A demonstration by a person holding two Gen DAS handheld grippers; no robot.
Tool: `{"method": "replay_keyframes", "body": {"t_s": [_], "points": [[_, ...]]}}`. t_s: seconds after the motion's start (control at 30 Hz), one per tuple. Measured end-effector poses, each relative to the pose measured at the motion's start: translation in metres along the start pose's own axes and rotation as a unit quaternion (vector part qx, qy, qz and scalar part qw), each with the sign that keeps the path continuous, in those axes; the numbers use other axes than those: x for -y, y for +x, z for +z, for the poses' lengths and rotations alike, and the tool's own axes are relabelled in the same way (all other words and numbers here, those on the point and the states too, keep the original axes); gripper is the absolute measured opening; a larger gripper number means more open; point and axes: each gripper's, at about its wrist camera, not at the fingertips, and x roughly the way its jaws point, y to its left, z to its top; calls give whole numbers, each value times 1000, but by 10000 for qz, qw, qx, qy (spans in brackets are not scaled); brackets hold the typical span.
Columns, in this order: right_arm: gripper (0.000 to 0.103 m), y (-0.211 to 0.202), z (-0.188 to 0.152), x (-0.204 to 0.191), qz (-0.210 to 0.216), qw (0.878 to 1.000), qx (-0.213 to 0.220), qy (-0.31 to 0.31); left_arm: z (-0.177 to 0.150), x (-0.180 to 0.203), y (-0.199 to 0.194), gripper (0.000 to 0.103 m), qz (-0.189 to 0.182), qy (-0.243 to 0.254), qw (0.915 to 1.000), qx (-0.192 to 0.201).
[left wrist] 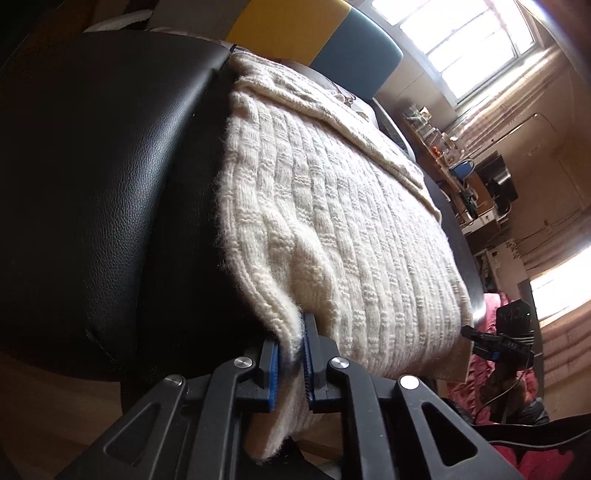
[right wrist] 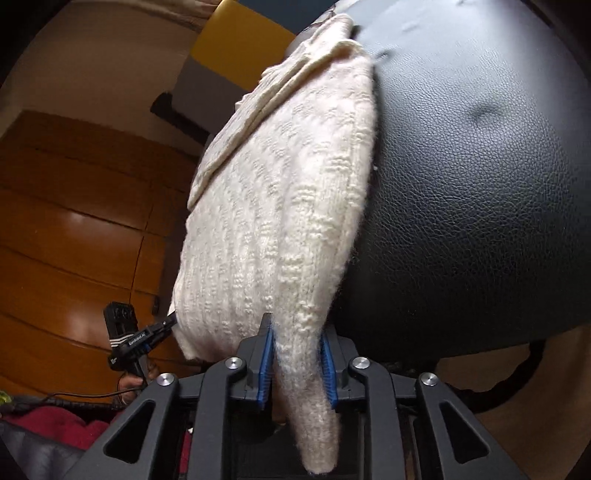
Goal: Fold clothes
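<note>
A cream knitted sweater (left wrist: pixel 332 206) lies partly folded on a black leather seat (left wrist: pixel 96 192). My left gripper (left wrist: pixel 291 343) is shut on the sweater's near left corner, and knit hangs down between its blue pads (left wrist: pixel 274 373). In the right wrist view the same sweater (right wrist: pixel 280 206) drapes over the black leather seat (right wrist: pixel 480 177). My right gripper (right wrist: pixel 295 343) is shut on the near right corner, whose end dangles below the fingers. Each view shows the other gripper at the sweater's far near corner: the right gripper (left wrist: pixel 476 338) and the left gripper (right wrist: pixel 162 328).
A yellow and blue-grey cushion (left wrist: pixel 314 33) stands behind the seat. Bright windows (left wrist: pixel 454 40) and a cluttered shelf (left wrist: pixel 454 162) fill the right. Red fabric (left wrist: pixel 491 332) lies low on the right. Wooden cabinet doors (right wrist: pixel 81 221) stand left in the right wrist view.
</note>
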Motion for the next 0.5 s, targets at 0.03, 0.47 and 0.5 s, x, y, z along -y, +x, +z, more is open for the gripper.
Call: {"method": "replay_keyframes", "body": {"t_s": [0.03,0.47,0.5], "points": [[19,-2,1,-3,-132,9999,-32,-44,1,-1,1,8,-14,-71,10000,-39],[14,-5,4,-28,382,9987,-132,-311,24,-7,-19,5,-1264,-261,9916,55],[14,-4,6,-29,380,9986,-138,-327,26,-7,-19,5,-1325,-293,9907,79]]}}
